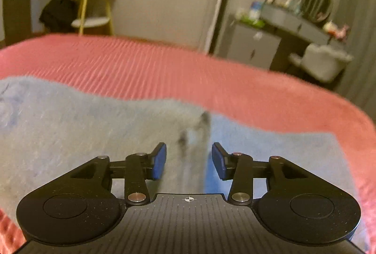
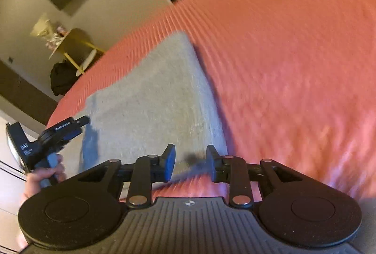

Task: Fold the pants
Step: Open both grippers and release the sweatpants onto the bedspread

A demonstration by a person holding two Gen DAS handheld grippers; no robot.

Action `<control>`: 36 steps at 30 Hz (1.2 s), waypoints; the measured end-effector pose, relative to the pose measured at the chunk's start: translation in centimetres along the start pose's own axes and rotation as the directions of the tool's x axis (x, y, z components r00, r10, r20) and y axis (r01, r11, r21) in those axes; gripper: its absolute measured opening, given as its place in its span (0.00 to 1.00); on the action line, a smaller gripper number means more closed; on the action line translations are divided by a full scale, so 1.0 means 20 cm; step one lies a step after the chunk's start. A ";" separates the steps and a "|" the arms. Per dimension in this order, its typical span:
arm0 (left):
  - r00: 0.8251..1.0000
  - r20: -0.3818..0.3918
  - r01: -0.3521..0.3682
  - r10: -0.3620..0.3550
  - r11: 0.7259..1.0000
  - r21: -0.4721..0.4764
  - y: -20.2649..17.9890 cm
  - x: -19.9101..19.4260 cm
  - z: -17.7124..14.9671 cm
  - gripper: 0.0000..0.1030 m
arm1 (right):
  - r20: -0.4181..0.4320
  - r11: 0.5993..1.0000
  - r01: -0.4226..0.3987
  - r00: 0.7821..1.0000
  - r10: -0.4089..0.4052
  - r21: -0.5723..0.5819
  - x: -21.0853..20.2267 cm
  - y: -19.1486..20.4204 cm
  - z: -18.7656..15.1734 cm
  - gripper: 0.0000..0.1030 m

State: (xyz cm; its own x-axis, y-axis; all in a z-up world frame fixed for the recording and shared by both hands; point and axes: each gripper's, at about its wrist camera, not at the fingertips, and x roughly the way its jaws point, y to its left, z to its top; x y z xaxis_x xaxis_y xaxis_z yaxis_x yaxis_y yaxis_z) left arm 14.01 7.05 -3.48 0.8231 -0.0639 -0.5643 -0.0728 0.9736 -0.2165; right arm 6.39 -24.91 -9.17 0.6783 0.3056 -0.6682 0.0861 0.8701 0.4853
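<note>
Grey pants (image 1: pixel 98 127) lie flat on a pink ribbed bedspread (image 1: pixel 235 75). My left gripper (image 1: pixel 189 161) is open, low over the cloth, with a dark fold or seam (image 1: pixel 197 134) rising between its blue pads (image 1: pixel 159 161). In the right wrist view the pants (image 2: pixel 155 99) stretch away to the upper left. My right gripper (image 2: pixel 190 163) is open over their near corner, where a dark spot (image 2: pixel 191 157) shows. The left gripper also shows in the right wrist view (image 2: pixel 70 129), held by a hand at the pants' left edge. Both views are blurred.
Pink bedspread (image 2: pixel 293 66) spreads wide to the right of the pants. Beyond the bed stand a yellow-legged side table (image 1: pixel 94 7), a dark bag (image 1: pixel 58 10), a grey dresser with clutter (image 1: pixel 289 23) and a white chair (image 1: pixel 324 61).
</note>
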 end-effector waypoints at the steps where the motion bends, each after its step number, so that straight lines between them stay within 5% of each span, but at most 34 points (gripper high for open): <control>1: 0.998 0.025 0.051 -0.051 0.999 0.007 -0.05 -0.02 0.00 0.49 | 0.028 0.998 0.030 0.999 -0.029 -0.053 -0.01 0.03 0.02 0.28; 3: 0.983 0.029 0.182 -0.183 0.983 0.029 -0.15 -0.03 -0.03 0.62 | 0.082 0.989 0.069 0.995 -0.058 -0.129 0.03 0.07 0.05 0.27; 5: 0.963 -0.053 0.267 -0.263 0.960 0.088 -0.23 0.04 -0.10 0.63 | 0.089 0.979 0.037 0.996 -0.020 -0.201 0.11 0.13 0.06 0.23; 7: 0.977 -0.126 0.192 -0.173 0.968 0.161 -0.28 0.17 -0.17 0.59 | 0.086 0.944 0.016 0.996 0.013 -0.329 0.25 0.20 0.07 0.22; 8: 0.984 -0.131 0.142 -0.117 0.970 0.198 -0.29 0.23 -0.19 0.41 | 0.076 0.913 0.044 0.997 -0.014 -0.406 0.35 0.23 0.07 0.22; 9: 0.990 -0.100 0.119 -0.099 0.969 0.218 -0.29 0.25 -0.19 0.36 | 0.065 0.888 0.075 0.997 -0.051 -0.453 0.45 0.25 0.07 0.21; 16: 0.991 -0.045 0.126 -0.125 0.992 0.020 -0.15 0.38 -0.03 0.38 | 0.142 0.862 0.146 0.986 -0.087 -0.485 0.75 0.36 0.40 0.17; 21: 0.992 -0.022 0.127 -0.126 0.990 0.064 -0.15 0.41 -0.06 0.39 | 0.155 0.865 0.179 0.981 -0.119 -0.468 0.97 0.39 0.54 0.24; 23: 0.992 -0.021 0.128 -0.126 0.987 0.095 -0.17 0.40 -0.07 0.41 | 0.177 0.884 0.181 0.978 -0.113 -0.431 0.95 0.37 0.51 0.25; 29: 0.993 -0.056 0.117 -0.104 0.943 0.313 -0.32 0.27 -0.21 0.74 | 0.167 0.874 0.176 0.980 -0.110 -0.454 0.69 0.38 0.21 0.38; 32: 0.996 -0.063 0.079 -0.057 0.906 0.416 -0.40 0.20 -0.31 0.77 | 0.148 0.874 0.170 0.982 -0.114 -0.456 0.55 0.31 -0.05 0.38; 34: 0.995 -0.089 0.085 -0.053 0.909 0.408 -0.42 0.17 -0.33 0.78 | 0.165 0.832 0.194 0.978 -0.125 -0.519 0.46 0.31 -0.17 0.38; 36: 0.992 -0.115 0.086 -0.046 0.923 0.375 -0.42 0.14 -0.32 0.78 | 0.154 0.845 0.196 0.979 -0.136 -0.498 0.41 0.33 -0.17 0.39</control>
State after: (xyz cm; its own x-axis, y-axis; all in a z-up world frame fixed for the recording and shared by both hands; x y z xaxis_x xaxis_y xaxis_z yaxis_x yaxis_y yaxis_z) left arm 13.32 -2.71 -8.38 0.7551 -0.1333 -0.6420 0.2153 0.9752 0.0507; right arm 9.94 -15.39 -13.39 0.7642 0.1214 -0.6334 -0.1583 0.9874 -0.0017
